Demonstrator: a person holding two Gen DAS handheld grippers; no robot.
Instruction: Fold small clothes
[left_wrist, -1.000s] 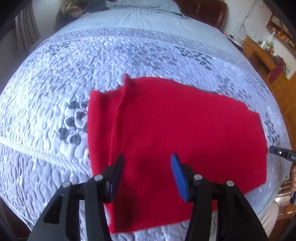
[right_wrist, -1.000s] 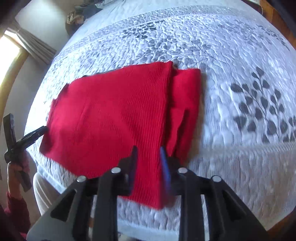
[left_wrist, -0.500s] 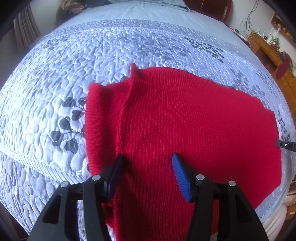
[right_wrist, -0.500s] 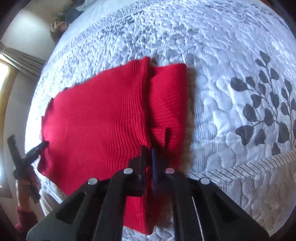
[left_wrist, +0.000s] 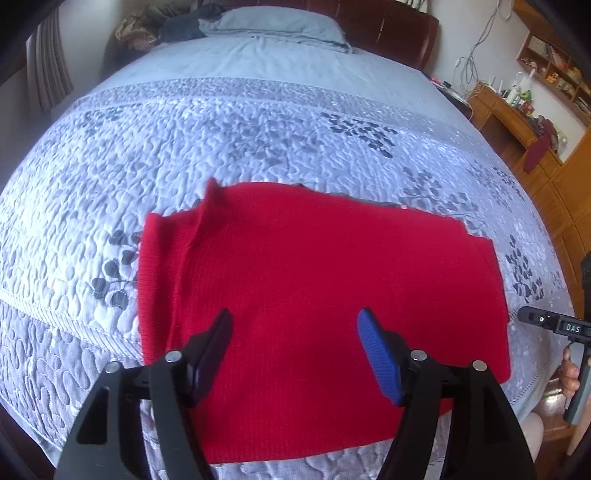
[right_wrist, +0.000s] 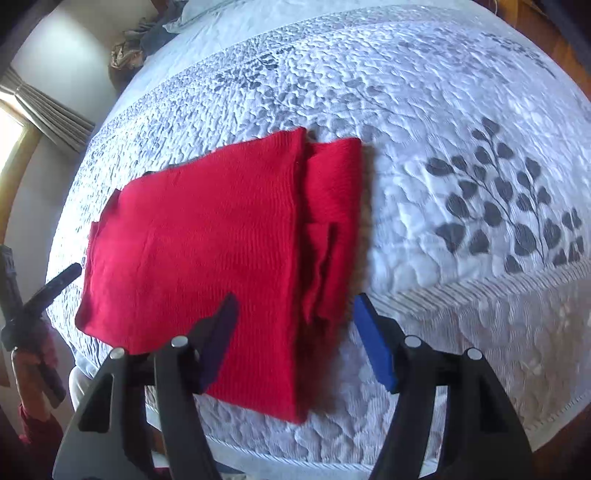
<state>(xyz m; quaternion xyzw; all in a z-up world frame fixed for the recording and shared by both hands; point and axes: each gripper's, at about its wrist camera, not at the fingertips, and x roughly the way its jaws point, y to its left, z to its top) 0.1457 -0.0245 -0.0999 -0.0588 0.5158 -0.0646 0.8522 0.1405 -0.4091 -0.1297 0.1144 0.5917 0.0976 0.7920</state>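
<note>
Right wrist view | sweater (right_wrist: 207, 243) lay flat on bed (right_wrist: 461, 110), one side already folded over | right gripper (right_wrist: 293, 319) and left gripper (left_wrist: 295, 332) both gaped, holding nothing | further folds seemingly left

You had a plain red ribbed knit (left_wrist: 314, 280) on a pale blue-grey quilted bedspread (right_wrist: 424, 110) printed with dark grey leaf sprigs.

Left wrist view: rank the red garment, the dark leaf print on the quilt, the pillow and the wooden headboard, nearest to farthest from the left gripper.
1. Red garment, directly beneath the left gripper.
2. Dark leaf print, left on the quilt.
3. Pillow, at the bed's far end.
4. Wooden headboard, behind the pillow.
</note>
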